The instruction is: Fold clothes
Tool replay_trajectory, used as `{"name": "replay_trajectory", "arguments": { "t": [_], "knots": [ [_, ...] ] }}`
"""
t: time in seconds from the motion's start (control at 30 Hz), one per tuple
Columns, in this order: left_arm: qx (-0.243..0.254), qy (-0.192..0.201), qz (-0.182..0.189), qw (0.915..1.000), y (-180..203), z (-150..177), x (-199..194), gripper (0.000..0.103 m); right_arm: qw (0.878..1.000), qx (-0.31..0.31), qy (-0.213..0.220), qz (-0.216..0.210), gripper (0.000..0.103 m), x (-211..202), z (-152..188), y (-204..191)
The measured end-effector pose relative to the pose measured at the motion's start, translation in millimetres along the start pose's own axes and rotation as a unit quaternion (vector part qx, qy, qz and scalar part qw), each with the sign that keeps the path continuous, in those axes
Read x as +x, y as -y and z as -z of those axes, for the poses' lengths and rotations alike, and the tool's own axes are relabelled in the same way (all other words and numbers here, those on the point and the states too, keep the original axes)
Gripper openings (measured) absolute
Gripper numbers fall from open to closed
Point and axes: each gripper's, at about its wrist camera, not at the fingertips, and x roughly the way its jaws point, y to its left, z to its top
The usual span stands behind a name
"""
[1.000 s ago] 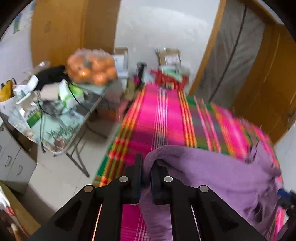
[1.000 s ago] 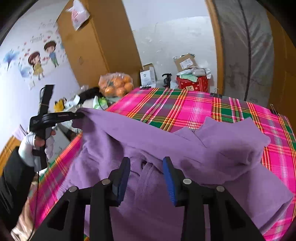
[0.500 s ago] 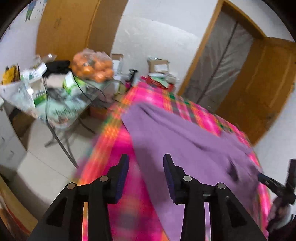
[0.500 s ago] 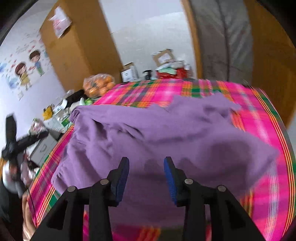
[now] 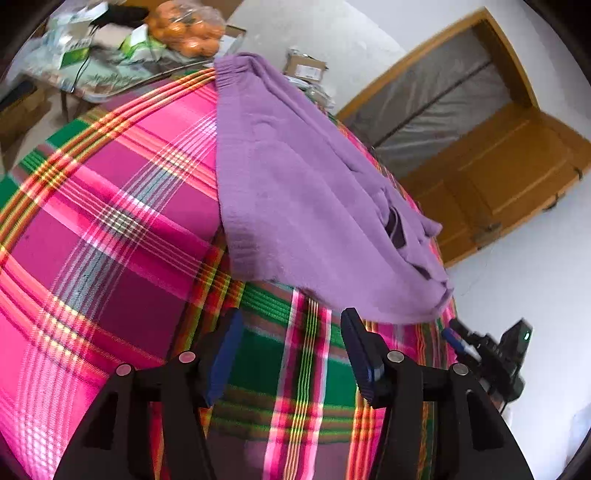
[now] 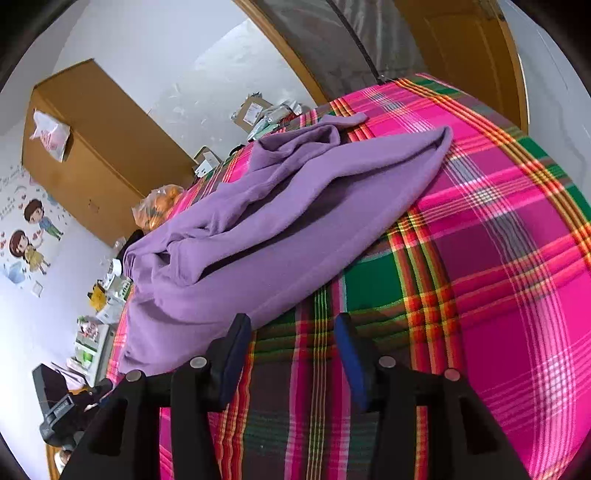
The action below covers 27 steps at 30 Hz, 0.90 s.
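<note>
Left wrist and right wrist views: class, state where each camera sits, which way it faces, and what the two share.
Left wrist: sits on the left gripper, looking forward and down past its open, empty jaws at the plaid cloth and purple sweater; the other gripper shows at the right edge.
Right wrist: sits on the right gripper, jaws open and empty, facing the sweater's rumpled side and a wooden cabinet.
Shared: sweater, plaid cloth, bag of oranges.
</note>
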Motion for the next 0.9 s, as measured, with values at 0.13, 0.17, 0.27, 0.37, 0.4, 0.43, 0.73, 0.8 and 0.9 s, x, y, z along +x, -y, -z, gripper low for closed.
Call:
{"name": "replay_trajectory", "arguments": {
  "t": [0.13,0.17,0.27,0.37,0.4,0.43,0.73,0.8,0.9],
  "knots": [
    [-0.022,0.012,0.005,0.9997,3,-9,9,0.058,1.000,0.013,-0.005,-0.002,0.048,12,-6,1],
    [-0.028,0.012,0.003,0.9995,4,-12,13,0.058,1.000,0.017,-0.006,-0.003,0.048,15,-8,1],
    [-0.041,0.015,-0.002,0.9991,7,-19,22,0.058,0.999,0.033,-0.004,-0.006,0.048,21,-14,3],
    [-0.048,0.021,-0.011,0.9986,11,-23,28,0.057,0.999,0.049,-0.002,-0.006,0.048,28,-21,4],
    [-0.053,0.022,-0.013,0.9983,11,-26,31,0.055,0.998,0.055,-0.001,-0.005,0.048,29,-23,5],
    [-0.058,0.023,-0.016,0.9979,10,-29,32,0.055,0.998,0.061,0.001,-0.002,0.048,31,-25,5],
    [-0.076,0.020,-0.040,0.9961,0,-41,40,0.013,0.996,0.078,-0.003,0.033,0.003,37,-28,9],
    [-0.074,0.031,-0.036,0.9961,0,-42,31,0.011,0.997,0.075,0.004,0.021,0.003,27,-23,7],
    [-0.070,0.048,-0.031,0.9959,0,-42,17,0.010,0.998,0.062,0.010,-0.004,0.003,8,-16,-2]
  ]
}}
